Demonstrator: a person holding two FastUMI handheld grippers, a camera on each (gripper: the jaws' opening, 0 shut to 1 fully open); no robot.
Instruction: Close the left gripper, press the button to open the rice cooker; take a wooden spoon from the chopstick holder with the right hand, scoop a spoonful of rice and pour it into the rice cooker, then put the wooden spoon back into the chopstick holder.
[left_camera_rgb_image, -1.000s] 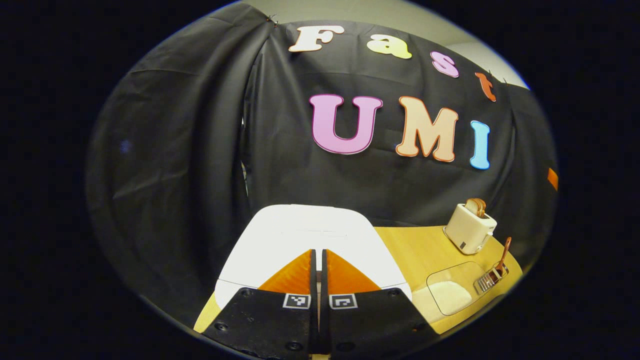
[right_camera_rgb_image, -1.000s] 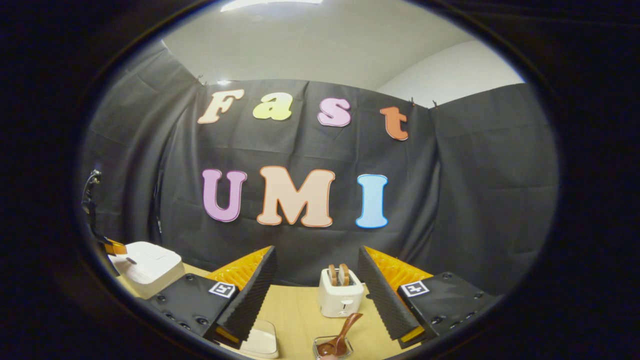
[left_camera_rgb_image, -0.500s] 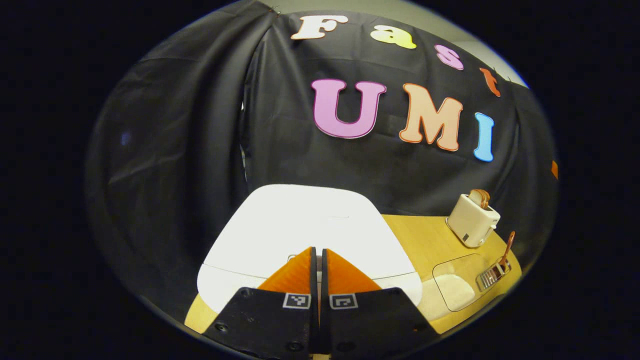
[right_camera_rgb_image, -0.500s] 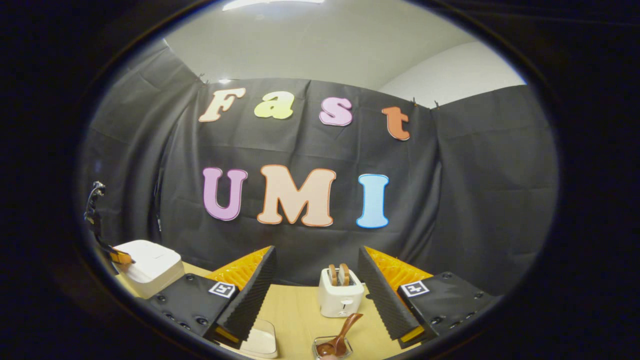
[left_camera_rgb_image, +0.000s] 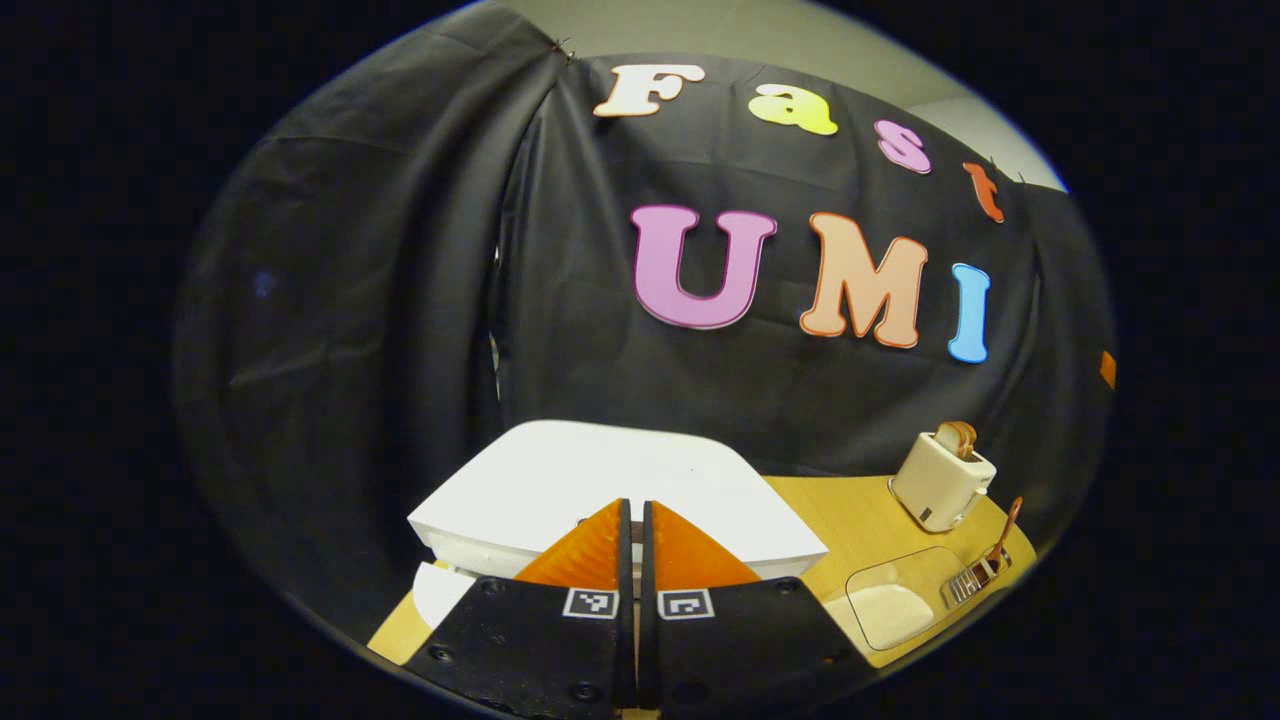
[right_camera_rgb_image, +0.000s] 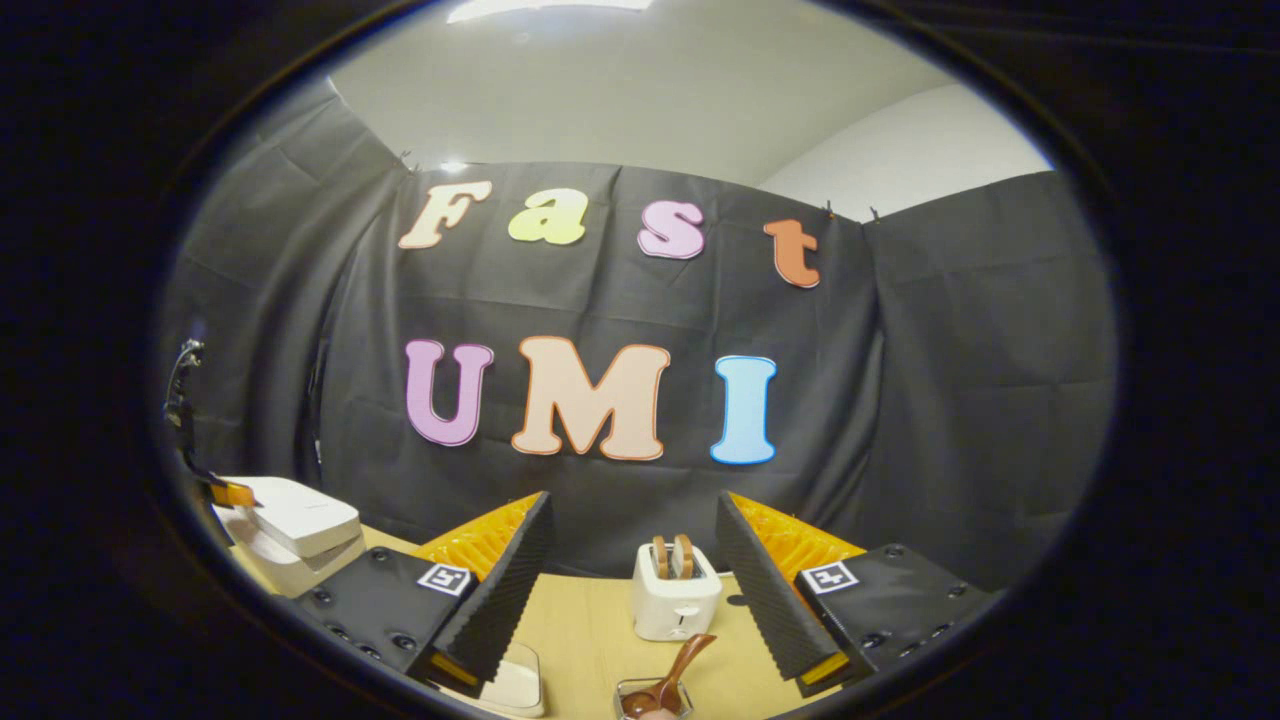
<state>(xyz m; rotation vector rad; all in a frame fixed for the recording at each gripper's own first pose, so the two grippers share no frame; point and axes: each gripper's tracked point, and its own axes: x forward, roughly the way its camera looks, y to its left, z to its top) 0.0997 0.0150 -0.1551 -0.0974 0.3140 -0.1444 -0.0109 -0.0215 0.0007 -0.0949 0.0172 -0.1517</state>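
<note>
The white rice cooker (left_camera_rgb_image: 600, 480) sits right in front of my left gripper (left_camera_rgb_image: 632, 506), its lid raised a crack above the body. The left fingers are pressed together with nothing between them, at the lid's front edge. In the right gripper view the cooker (right_camera_rgb_image: 295, 525) stands at far left with its lid ajar and the left gripper (right_camera_rgb_image: 228, 492) against it. My right gripper (right_camera_rgb_image: 633, 505) is open and holds nothing. Below it, a wooden spoon (right_camera_rgb_image: 672, 675) leans in the chopstick holder (right_camera_rgb_image: 640, 688); the spoon (left_camera_rgb_image: 1005, 528) also stands at far right in the left gripper view.
A clear container of rice (left_camera_rgb_image: 893, 606) lies on the wooden table (left_camera_rgb_image: 850, 510) between cooker and holder, also seen as the container (right_camera_rgb_image: 515, 685) low in the right gripper view. A white toaster (right_camera_rgb_image: 675, 600) with bread stands behind the spoon. Black cloth walls close the back and sides.
The rice cooker's lid has sprung up from its body and now stands ajar. The left gripper has risen slightly, still shut. The right gripper has barely moved.
</note>
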